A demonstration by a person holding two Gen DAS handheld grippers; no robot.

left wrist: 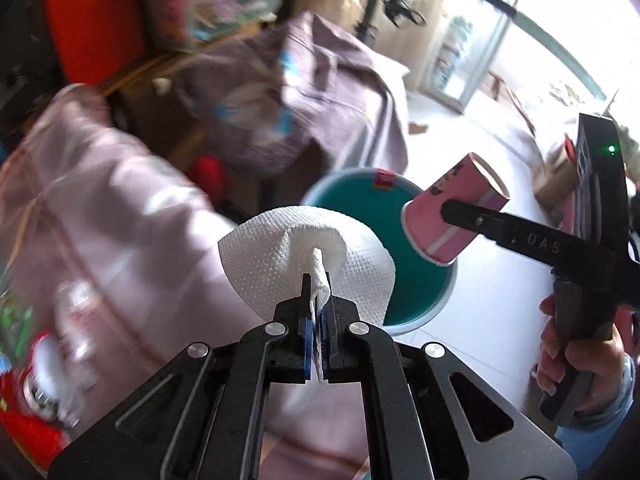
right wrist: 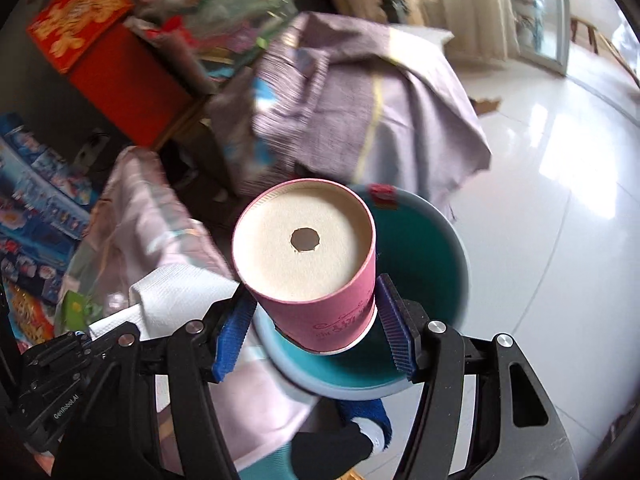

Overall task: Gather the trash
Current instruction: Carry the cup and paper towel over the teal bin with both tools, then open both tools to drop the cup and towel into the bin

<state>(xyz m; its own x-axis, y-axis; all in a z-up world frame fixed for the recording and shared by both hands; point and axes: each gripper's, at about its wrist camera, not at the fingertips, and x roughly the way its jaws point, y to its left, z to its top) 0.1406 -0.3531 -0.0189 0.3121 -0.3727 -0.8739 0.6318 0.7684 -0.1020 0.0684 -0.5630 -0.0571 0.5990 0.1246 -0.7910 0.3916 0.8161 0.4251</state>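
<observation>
My left gripper (left wrist: 318, 292) is shut on a white paper napkin (left wrist: 280, 256), which fans out in front of the fingers, near the rim of a teal trash bin (left wrist: 416, 292). My right gripper (right wrist: 316, 316) is shut on a pink paper cup (right wrist: 320, 300) held with its base toward the camera, a round hole in the base, over the teal bin (right wrist: 424, 256). In the left wrist view the pink cup (left wrist: 444, 216) hangs above the bin, gripped by the right gripper (left wrist: 460, 216). The napkin (right wrist: 172, 296) and left gripper also show at lower left in the right wrist view.
A table draped in a pale pink cloth (left wrist: 100, 216) lies left of the bin. A purple-grey cloth (right wrist: 360, 112) covers furniture behind it. Red boxes (right wrist: 120, 72) and clutter stand at back left. Glossy white floor tiles (right wrist: 560, 200) spread to the right.
</observation>
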